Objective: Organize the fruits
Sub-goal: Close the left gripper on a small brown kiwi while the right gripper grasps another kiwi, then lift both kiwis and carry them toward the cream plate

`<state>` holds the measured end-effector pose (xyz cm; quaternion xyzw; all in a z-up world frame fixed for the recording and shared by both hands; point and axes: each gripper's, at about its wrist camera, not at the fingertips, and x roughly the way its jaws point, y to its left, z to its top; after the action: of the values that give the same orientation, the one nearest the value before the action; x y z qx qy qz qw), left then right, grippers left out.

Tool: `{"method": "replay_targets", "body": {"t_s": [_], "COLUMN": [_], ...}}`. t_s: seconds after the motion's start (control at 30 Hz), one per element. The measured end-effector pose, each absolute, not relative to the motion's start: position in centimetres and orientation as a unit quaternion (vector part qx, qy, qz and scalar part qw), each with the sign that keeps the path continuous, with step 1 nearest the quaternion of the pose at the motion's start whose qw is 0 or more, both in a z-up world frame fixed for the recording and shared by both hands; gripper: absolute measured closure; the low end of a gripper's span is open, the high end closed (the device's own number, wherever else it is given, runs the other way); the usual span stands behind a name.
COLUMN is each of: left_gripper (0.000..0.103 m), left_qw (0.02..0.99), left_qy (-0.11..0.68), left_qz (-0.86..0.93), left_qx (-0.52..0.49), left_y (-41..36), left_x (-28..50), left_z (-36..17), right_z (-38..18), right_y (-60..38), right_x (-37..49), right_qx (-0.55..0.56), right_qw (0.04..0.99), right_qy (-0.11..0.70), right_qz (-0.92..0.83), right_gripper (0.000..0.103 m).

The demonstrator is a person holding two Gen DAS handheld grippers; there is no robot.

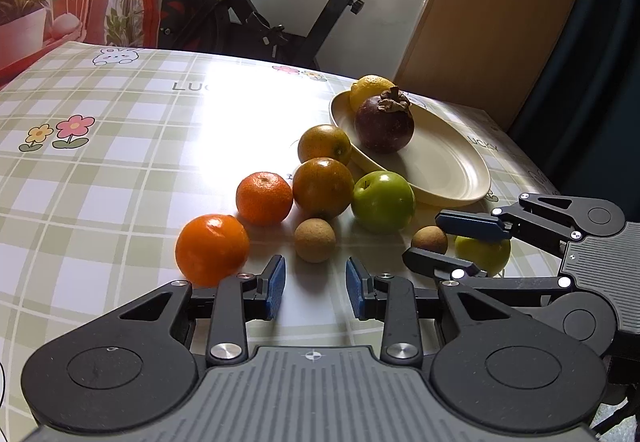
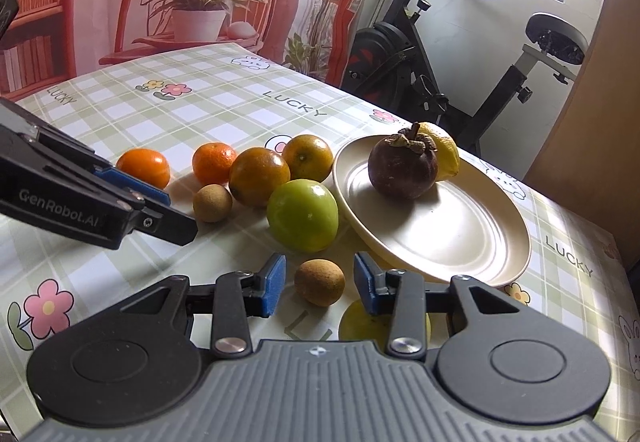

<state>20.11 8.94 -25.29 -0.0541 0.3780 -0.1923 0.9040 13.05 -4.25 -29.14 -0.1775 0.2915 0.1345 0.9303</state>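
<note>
Home; exercise bike (image 2: 432, 54); checked tablecloth (image 1: 120, 170)

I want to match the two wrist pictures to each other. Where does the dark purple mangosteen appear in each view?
Left wrist view: the mangosteen sits right of centre, upper middle, on the far end of the cream plate, in front of the lemon.
Right wrist view: the mangosteen sits right of centre, on the plate's far side, the lemon behind it to the right.
Shared landmark: the large green apple beside the plate.
</note>
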Motion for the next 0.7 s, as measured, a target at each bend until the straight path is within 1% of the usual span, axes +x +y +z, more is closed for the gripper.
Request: {"method": "replay_targets", "body": {"t_s": [0.27, 0.37, 0.4, 0.43, 0.53, 0.7], "left_gripper": [0.068, 0.068, 0.069, 0.078, 0.077, 0.077], "left_qw": [0.912, 0.912, 0.912, 0.914, 0.918, 0.919], "left_qy": [0.363, 0.365, 0.366, 0.363, 0.356, 0.356], "left_qz": [-0.188, -0.183, -0.183, -0.18, -0.176, -0.165], "left_qx": [-0.043, -0.035, -0.028, -0.02, -0.01, -0.026], "left_y": [8.0, 7.6, 7.5, 7.3, 7.4, 8.7], "left_x": [21.5, 21.7, 21.6, 21.5, 21.1, 20.2], "left_z": [-25.2, -25.7, -25.8, -25.9, -25.9, -25.9], "right_z": [-29.1, -29.0, -29.0, -29.0, -29.1, -29.2], "right_y": [-4.1, -4.3, -4.3, -4.3, -4.2, -3.9], "right_x": [13.7, 13.9, 13.9, 14.0, 14.1, 14.3], "right_qx": [-0.199, -0.195, -0.194, -0.195, -0.199, -0.199], "right_qw": [0.92, 0.918, 0.918, 0.918, 0.917, 0.917], "right_qy": [0.304, 0.309, 0.309, 0.309, 0.309, 0.308], "right_qz": [0.148, 0.152, 0.153, 0.153, 0.154, 0.154], "right_gripper": [0.069, 0.069, 0.069, 0.069, 0.07, 0.07]}}
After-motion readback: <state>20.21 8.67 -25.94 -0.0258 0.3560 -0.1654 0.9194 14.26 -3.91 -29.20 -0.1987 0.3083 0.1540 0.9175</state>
